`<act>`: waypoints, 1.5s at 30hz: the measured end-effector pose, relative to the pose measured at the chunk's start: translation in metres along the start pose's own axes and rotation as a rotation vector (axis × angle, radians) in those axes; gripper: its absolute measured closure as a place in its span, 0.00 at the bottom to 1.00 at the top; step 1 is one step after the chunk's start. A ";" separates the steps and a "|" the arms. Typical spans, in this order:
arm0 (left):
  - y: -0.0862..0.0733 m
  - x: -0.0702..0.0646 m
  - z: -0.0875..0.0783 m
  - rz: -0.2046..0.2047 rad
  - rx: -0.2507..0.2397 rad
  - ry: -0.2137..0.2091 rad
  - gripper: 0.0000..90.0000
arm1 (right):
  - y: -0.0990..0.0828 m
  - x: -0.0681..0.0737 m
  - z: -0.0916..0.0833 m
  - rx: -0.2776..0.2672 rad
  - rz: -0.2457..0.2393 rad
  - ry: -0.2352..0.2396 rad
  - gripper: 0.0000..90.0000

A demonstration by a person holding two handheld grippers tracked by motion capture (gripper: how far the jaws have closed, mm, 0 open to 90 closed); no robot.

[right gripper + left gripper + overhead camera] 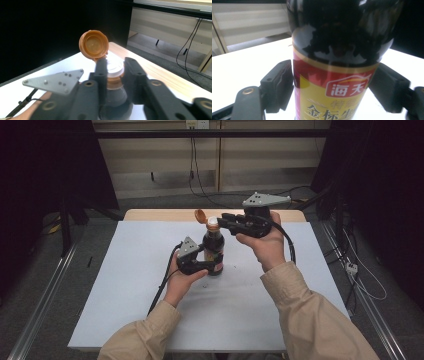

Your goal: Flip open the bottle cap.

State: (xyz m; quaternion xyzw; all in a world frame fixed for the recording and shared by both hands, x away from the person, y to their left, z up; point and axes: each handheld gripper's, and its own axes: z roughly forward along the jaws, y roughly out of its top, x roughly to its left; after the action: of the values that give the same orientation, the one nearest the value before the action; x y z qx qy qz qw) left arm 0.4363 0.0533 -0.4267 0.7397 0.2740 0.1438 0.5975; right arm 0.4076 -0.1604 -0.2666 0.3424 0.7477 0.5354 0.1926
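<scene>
A dark sauce bottle (213, 245) with a red and yellow label stands upright mid-table on the white cover (125, 285). Its orange flip cap (200, 216) hangs open to the left, baring a white spout (115, 66). My left gripper (212, 266) reaches in low, its jaws on either side of the bottle's labelled body (337, 50). The pads (284, 82) sit right at the bottle's sides and I see no firm squeeze. My right gripper (220, 221) comes from the right at the top, with its fingers (101, 72) straddling the neck below the open cap (93, 45).
The wooden table's back edge (150, 214) shows beyond the white cover. Dark curtains (45, 165) flank both sides. Cables (365, 290) lie on the floor to the right and behind. The left gripper's cable (162, 285) trails toward the front.
</scene>
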 end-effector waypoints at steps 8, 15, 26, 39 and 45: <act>0.008 0.003 -0.012 -0.023 -0.007 -0.011 0.15 | -0.008 -0.001 -0.003 -0.002 0.016 -0.031 0.47; 0.011 0.003 -0.020 -0.023 0.028 -0.015 0.08 | -0.018 -0.005 -0.005 -0.013 0.041 -0.056 0.35; 0.014 -0.003 -0.030 0.053 0.130 0.044 0.03 | -0.033 -0.006 -0.005 -0.013 0.041 -0.053 0.27; 0.020 -0.001 -0.058 0.027 0.079 0.037 0.03 | -0.049 -0.010 -0.015 -0.023 0.065 -0.045 0.27; 0.016 0.005 -0.074 -0.004 0.072 0.037 0.03 | -0.057 -0.010 -0.018 -0.022 0.061 -0.043 0.27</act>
State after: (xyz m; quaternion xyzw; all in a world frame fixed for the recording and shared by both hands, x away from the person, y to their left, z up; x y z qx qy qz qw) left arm 0.4044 0.1134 -0.3943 0.7574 0.2914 0.1465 0.5657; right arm 0.3854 -0.1902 -0.3140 0.3743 0.7266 0.5417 0.1963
